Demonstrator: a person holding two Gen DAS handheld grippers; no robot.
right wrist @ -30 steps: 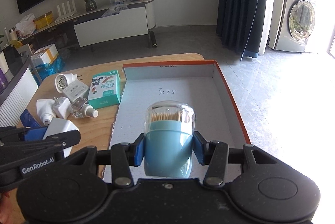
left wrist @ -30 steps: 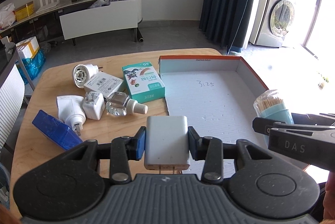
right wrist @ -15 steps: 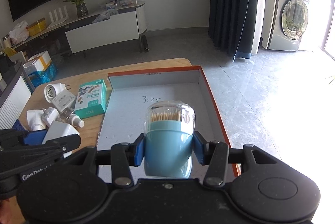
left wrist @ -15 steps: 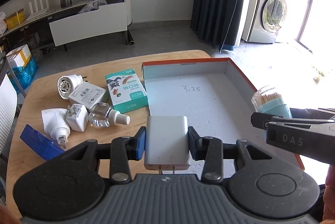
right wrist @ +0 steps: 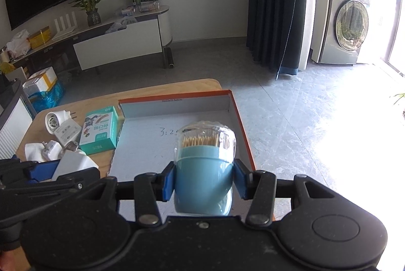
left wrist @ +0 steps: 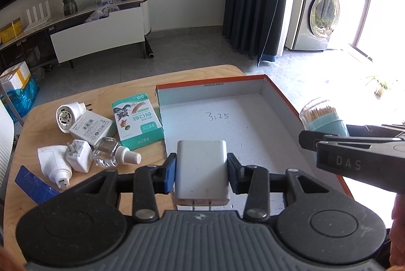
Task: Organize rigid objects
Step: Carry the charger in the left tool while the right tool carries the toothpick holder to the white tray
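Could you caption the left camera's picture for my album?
Left claw grips a white charger over an orange-rimmed box.

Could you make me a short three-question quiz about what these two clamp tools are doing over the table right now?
1. True or false: the left gripper holds a white charger.
2. The right gripper grips which item? A) teal bandage box B) blue toothpick holder C) clear bottle
3. Fill in: the writing inside the orange-rimmed tray begins with the digit ___.

Key: 1 true. 2 B, the toothpick holder. 3 three.
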